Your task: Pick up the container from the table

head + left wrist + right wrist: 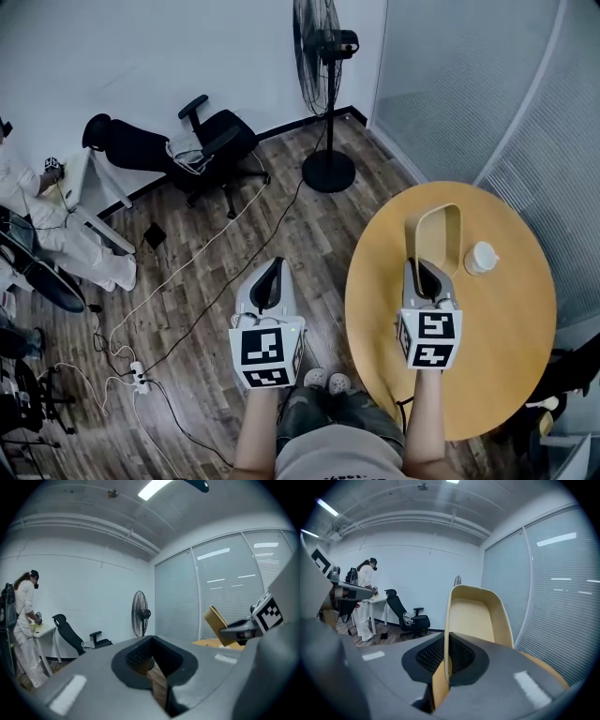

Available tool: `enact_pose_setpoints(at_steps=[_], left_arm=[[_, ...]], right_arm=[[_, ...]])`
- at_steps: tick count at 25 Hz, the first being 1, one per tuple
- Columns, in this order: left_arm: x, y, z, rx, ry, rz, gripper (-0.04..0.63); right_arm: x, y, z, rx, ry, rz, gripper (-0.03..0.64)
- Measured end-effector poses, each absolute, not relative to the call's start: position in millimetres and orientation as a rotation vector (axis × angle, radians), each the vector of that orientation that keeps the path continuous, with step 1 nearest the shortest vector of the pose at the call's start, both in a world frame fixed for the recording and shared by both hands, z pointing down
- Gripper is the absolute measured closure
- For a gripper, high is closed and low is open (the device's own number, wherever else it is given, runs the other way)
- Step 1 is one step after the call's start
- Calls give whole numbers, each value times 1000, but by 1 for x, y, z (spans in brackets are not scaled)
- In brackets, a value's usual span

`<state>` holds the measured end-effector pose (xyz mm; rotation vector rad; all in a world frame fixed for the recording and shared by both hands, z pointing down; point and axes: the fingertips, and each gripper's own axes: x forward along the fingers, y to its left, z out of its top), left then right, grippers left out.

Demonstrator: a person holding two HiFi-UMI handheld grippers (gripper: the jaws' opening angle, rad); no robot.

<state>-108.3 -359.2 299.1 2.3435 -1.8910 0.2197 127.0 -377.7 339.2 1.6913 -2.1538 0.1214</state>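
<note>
The left gripper (269,281) is over the floor, and its fingers are shut together with nothing between them. The right gripper (427,277) has its fingers closed tight on one thin wall of the container (454,236). The container is a tan, tub-like thing with round corners. It stands up on end in front of that gripper, over the round wooden worktop (497,328), and it looks lifted clear of it. I think the container is light, because one pinch on its edge holds it up. It looks stiff too, since the wall does not bend or sag. The skin of it is smooth, so it could slide out if the fingers let go a little. The wall near the rim looks like a good place to hold, pushed deep between the fingers. A small white cup (481,257) sits on the worktop just beside the container. Farther off are a standing fan (323,56), a black office chair (211,145) and a person in white (364,599) at a desk. I can read no words or brand names anywhere. Only the black and white square marks on each marker cube (428,339) show.
</note>
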Motion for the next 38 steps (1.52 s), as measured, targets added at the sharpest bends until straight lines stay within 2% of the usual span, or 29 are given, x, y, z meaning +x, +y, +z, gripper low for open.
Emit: enact_pose_setpoints(at_steps=[16,38], left_arm=[[-123,-353,244,2374,-2005,109,594],[-124,-349,232,2376,-2031,78,594]], right_arm=[[123,-376,268,1842,-2290,-4,581],[125,-373,256,1875,-2313,-22,583]])
